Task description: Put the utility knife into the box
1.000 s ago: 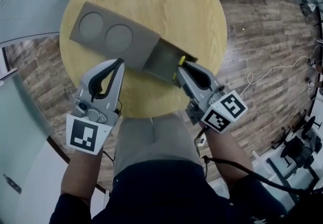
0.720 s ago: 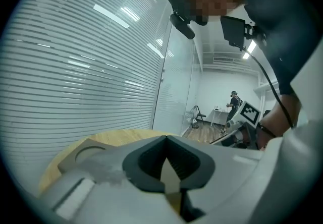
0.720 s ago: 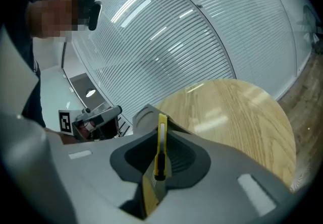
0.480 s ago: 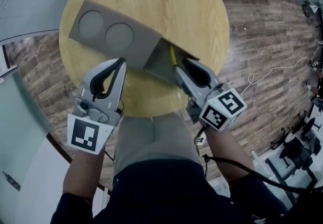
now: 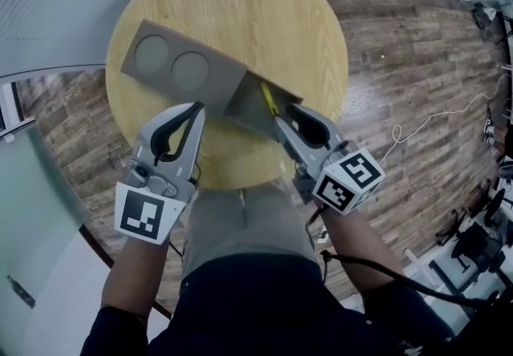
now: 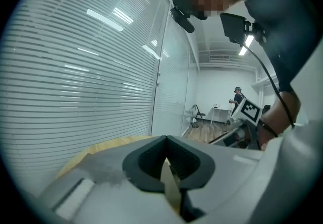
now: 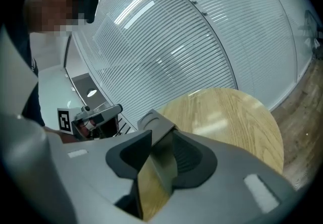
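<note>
A grey box (image 5: 210,74) lies slantwise on the round wooden table (image 5: 240,2); its lid has two round recesses and its right end is an open compartment. The yellow utility knife (image 5: 266,98) lies inside that compartment, free of any jaw. My right gripper (image 5: 282,119) sits at the compartment's near corner, its jaws opening with nothing between them. In the right gripper view the box's end (image 7: 156,123) shows through the gap. My left gripper (image 5: 196,110) rests at the box's near edge, fingertips together, holding nothing.
The table's near edge runs just under both grippers, with the person's legs below it. Wood-plank floor (image 5: 417,50) surrounds the table, with a cable (image 5: 433,118) on the right. A glass wall with blinds (image 6: 75,66) stands behind.
The knife was pinched in the right jaws at the box's rim; it now lies in the compartment. The right jaws have spread. The left gripper has stayed by the box.
</note>
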`<state>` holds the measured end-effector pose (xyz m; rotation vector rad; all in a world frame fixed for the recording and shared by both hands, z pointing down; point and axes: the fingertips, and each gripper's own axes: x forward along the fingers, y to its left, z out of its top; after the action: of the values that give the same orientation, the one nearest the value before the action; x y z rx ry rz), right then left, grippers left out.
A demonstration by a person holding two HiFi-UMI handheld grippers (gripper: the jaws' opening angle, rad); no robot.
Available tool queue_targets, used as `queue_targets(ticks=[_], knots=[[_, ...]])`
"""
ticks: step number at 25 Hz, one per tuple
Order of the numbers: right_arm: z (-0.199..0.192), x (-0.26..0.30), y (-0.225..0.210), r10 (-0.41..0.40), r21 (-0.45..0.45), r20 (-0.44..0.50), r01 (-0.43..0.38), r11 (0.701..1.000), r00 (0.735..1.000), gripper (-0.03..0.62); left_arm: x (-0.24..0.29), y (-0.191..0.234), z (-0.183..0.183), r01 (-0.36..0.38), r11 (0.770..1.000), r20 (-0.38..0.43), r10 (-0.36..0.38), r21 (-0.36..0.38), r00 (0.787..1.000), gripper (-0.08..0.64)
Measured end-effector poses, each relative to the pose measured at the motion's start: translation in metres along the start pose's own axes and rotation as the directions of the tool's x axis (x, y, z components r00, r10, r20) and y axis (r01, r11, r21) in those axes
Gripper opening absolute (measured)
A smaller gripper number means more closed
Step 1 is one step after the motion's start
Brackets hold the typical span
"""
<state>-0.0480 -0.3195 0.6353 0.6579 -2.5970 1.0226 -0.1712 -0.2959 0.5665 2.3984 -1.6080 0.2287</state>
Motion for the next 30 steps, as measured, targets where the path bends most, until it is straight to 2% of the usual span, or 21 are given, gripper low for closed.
queue_targets(ticks=[5, 14, 26, 30], knots=[[0.017, -0.018, 0.014, 0.014, 0.031, 0.037, -0.016, 0.999, 0.999, 0.137, -0.008, -0.01, 0.029, 0.008, 1.0, 0.022, -0.008, 0.021, 1.0, 0.003], [0.074, -0.07, 0.056, 0.039, 0.002, 0.158, -0.039, 0.999, 0.987, 0.137, -0.033, -0.039, 0.106, 0.022, 0.992, 0.092, -0.034, 0.126, 0.995, 0.003], [0.14, -0.137, 0.123, 0.084, -0.146, 0.299, -0.041, 0.988, 0.951, 0.137, -0.091, -0.059, 0.171, 0.016, 0.987, 0.171, -0.043, 0.157, 0.984, 0.003], [0.155, -0.156, 0.147, 0.128, -0.212, 0.333, -0.058, 0.976, 0.934, 0.137, -0.106, -0.066, 0.19, 0.018, 0.986, 0.196, -0.051, 0.166, 0.979, 0.003]])
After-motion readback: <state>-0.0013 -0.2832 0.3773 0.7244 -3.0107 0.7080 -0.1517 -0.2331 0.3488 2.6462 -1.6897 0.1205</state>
